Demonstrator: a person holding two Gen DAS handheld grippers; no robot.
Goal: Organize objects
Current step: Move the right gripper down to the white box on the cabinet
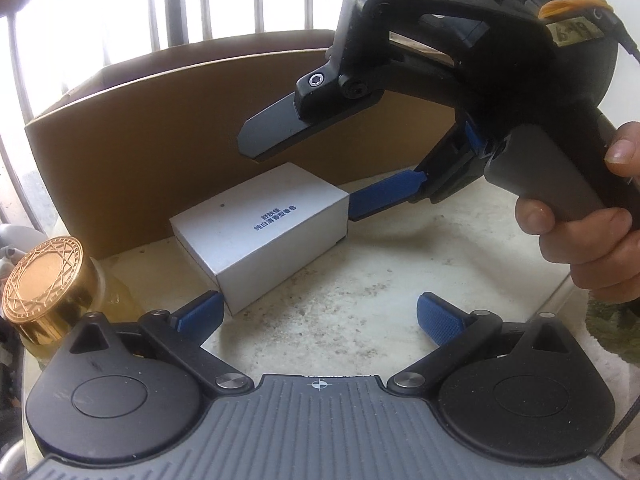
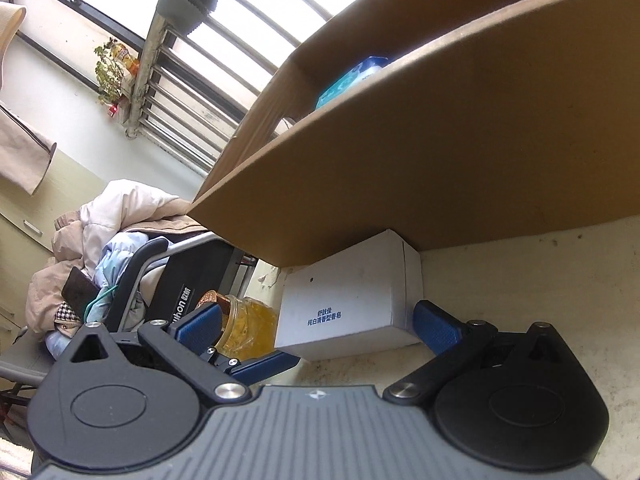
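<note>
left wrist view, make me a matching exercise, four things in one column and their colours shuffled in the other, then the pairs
Things:
1. soap box
2. jar lid
3. carton
4. finger pads

Colours:
a. brown
b. blue
c. white
d. gold

Pairs: 1-c, 2-d, 3-a, 4-b
</note>
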